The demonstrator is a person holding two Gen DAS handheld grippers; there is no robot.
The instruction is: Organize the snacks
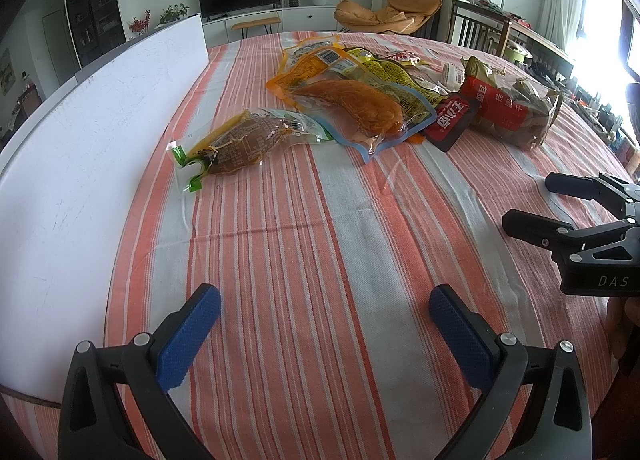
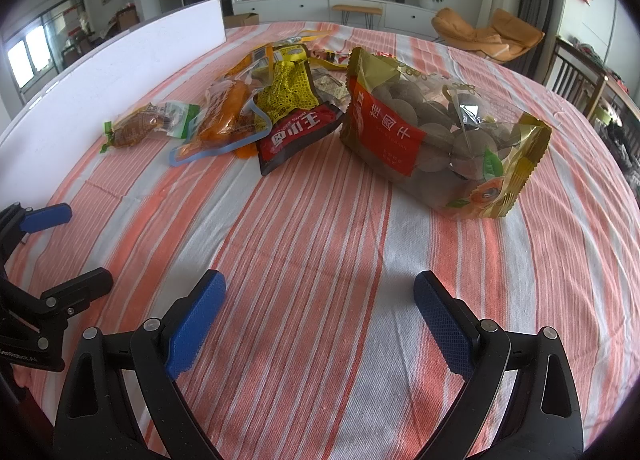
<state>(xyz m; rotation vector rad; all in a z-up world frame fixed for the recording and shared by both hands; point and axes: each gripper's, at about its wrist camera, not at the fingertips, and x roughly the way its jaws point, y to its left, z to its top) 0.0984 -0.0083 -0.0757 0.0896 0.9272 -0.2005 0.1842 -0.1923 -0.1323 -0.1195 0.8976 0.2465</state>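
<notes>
Left hand-held gripper (image 1: 324,312) and right hand-held gripper (image 2: 320,300), both spread wide and empty, hover low over the striped counter (image 2: 320,244) at the bottom of each frame, apparently poised to start sorting. The snacks lie heaped in the upper centre: brown vacuum pack (image 1: 236,142) nearest the white board (image 1: 80,148), orange pack (image 1: 352,108), red sachet (image 2: 296,136), and longan bag (image 2: 436,132) set apart at right.

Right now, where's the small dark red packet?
The small dark red packet lies on the striped cloth mid-pile, between the orange vacuum pack on its left and the big longan bag on its right.
</notes>
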